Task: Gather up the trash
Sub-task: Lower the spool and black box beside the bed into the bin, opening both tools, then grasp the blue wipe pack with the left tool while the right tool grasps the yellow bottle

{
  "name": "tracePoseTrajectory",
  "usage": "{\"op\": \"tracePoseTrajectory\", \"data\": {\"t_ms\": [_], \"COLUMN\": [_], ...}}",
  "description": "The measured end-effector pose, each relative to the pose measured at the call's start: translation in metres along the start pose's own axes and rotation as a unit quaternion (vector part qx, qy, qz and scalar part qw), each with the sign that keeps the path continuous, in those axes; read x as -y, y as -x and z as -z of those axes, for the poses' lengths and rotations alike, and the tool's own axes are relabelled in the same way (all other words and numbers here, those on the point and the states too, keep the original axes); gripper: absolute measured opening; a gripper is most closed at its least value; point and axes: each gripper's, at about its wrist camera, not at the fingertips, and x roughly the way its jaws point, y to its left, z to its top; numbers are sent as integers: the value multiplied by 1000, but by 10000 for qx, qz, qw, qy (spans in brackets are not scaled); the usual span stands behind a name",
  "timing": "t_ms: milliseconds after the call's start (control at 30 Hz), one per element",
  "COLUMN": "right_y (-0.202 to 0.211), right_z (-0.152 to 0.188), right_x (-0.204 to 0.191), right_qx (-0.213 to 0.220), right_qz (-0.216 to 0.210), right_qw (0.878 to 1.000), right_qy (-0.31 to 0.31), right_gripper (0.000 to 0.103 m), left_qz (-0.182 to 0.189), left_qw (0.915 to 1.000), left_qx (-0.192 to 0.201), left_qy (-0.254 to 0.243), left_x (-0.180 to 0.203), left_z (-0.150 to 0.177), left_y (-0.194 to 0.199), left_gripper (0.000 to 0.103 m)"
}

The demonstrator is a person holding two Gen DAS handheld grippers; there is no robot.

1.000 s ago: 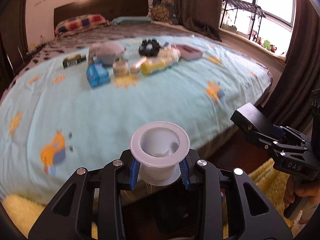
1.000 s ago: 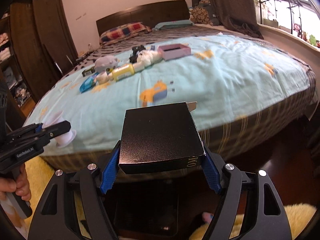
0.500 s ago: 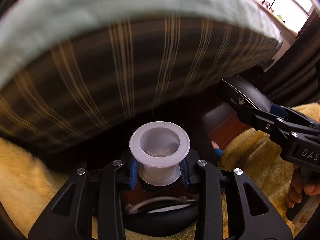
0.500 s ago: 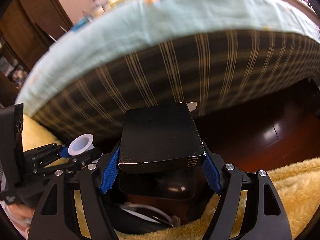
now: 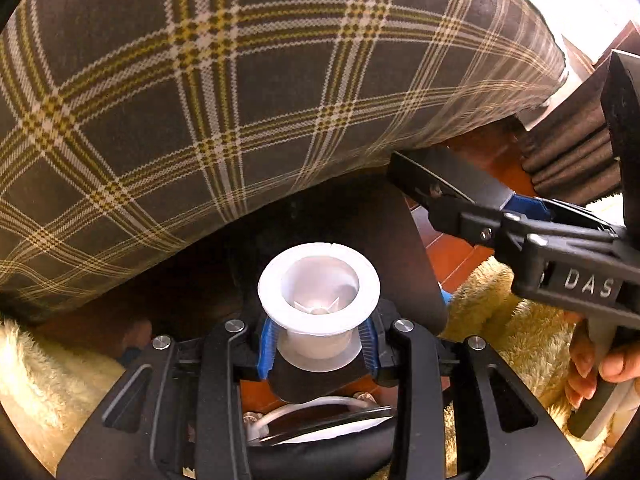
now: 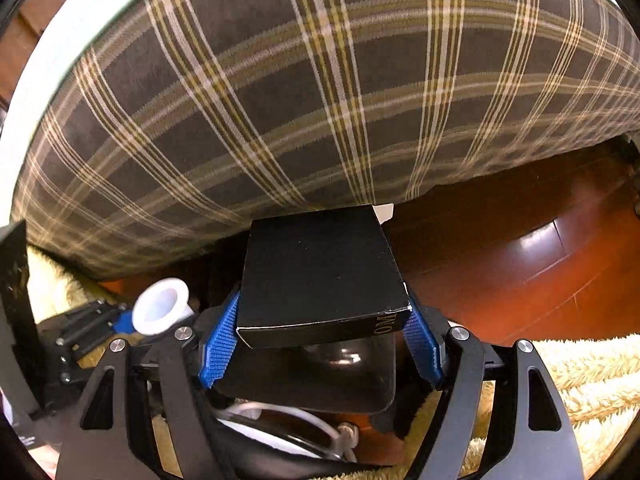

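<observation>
The white spool (image 5: pixel 318 300) is showing smooth, slightly translucent plastic with a soft sheen. The black box (image 6: pixel 320 276) is looking like matt card, finely speckled. The bed's side (image 5: pixel 240 100) is wearing coarse woven plaid cloth. The floor (image 6: pixel 520 256) is gleaming as glossy reddish wood, and the yellow rug (image 6: pixel 580 376) is lying shaggy and plush.

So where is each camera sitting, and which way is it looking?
Left wrist: sits on the left tool, looks down at the plaid bed side and the white spool it grips; a hand shows.
Right wrist: sits on the right tool, looks down past its black box.
Both share the spool, box, bed and yellow rug.
</observation>
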Motion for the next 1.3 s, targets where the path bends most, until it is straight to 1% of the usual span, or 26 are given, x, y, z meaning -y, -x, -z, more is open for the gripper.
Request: {"op": "tracePoseTrajectory", "data": {"t_ms": [100,133,267,367,467,533,667,800,900,1000,1033,1067,1133,1200,1300], "right_y": [0,1,4,6,12,16,34,56,83,114,122,131,143,152,154], "right_z": [-2,0,-2,-4,-5,-9,-12,-14,-19,-30,-34,-40,-51,-65,-87], "right_x": [-3,-4,-10,-10,-6,1,0,-8,-14,-17,-18,-19,-23,-31,-41], "right_qx": [-13,-4,90,114,249,362,825,1268,1746,2193,2313,2442,2610,2731,2745], "right_qz": [-34,-24,-14,-24,-64,-93,-109,-57,94,3,-32,-37,14,74,-113], "right_qw": [10000,10000,9999,9999,9995,9990,9963,9919,9844,9754,9726,9694,9647,9608,9599], "right_qy": [42,48,-43,-101,-170,-238,-235,0,181,223,223,245,353,466,550], "right_gripper": [76,76,80,80,80,80,80,80,82,83,85,91,92,92,92], "left_qz": [25,26,14,-29,-90,-156,-282,-447,-570,-618,-617,-609,-638,-745,-981], "left_qw": [9999,9999,9997,9996,9993,9989,9976,9942,9908,9869,9859,9847,9819,9778,9716], "left_qx": [109,142,207,270,360,431,638,957,1195,1459,1530,1614,1776,1956,2152], "left_qy": [56,76,94,114,100,62,-48,-180,-268,-289,-270,-232,-159,-121,-73], "left_x": [-3,-4,-4,-4,-13,-11,-10,-14,-11,-12,-13,-15,-20,-28,-39], "left_z": [0,0,-3,-4,-4,-4,-5,-8,-10,-18,-21,-25,-32,-41,-57], "left_y": [6,7,15,20,35,40,54,84,108,137,147,156,173,189,208], "left_gripper": [49,51,55,57,59,59,61,63,63,63,64,64,67,68,72]}}
